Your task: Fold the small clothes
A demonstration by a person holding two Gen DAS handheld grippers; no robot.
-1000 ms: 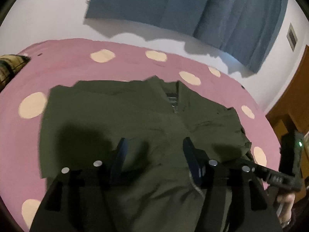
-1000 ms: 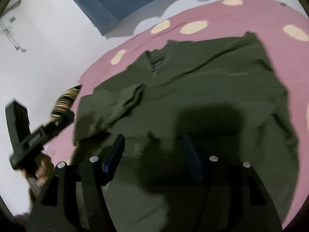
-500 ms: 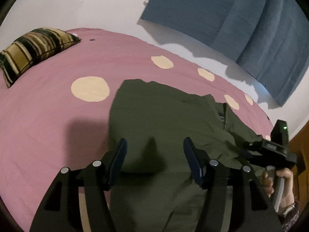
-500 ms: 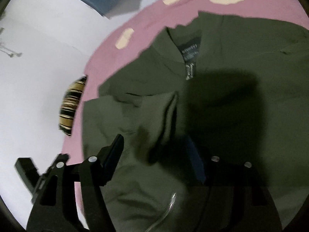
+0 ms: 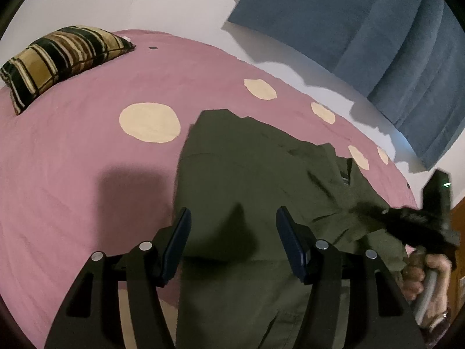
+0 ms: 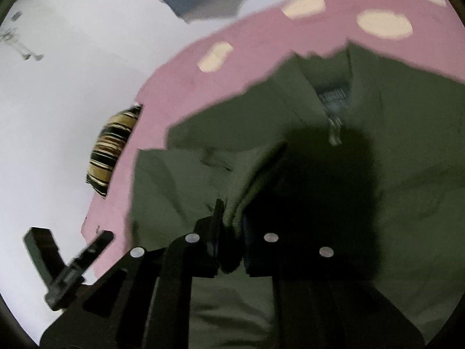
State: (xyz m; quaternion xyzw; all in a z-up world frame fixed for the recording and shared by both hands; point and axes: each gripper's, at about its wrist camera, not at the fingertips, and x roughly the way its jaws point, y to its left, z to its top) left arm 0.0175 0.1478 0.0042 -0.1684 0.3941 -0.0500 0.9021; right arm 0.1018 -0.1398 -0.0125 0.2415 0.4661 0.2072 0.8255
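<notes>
A dark green jacket (image 5: 250, 180) lies spread on a pink bedspread (image 5: 72, 174) dotted with cream circles. Its collar, with a label and a zip pull below it, points toward the far edge of the bed in the right wrist view. A sleeve (image 6: 252, 171) with a ribbed cuff is drawn across the body of the jacket, and the cuff end sits between the fingers of the right gripper (image 6: 231, 226), which are pressed together on the cloth. That view is blurred, so finer creases cannot be made out.

The left gripper (image 5: 232, 238) hangs over the jacket's side edge with its fingers well apart; nothing is between them but the fabric lying flat underneath, and whether the tips touch it cannot be told. One finger stands over the pink cover just beside the jacket's edge, the other over the green cloth.

In the left wrist view the right gripper shows as a black blur at the right, held by a hand (image 5: 424, 273) around its handle. A striped pillow (image 5: 61, 58) in gold, brown and black rests at the far left of the bed. A blue curtain (image 5: 363, 29) hangs against the white wall behind
</notes>
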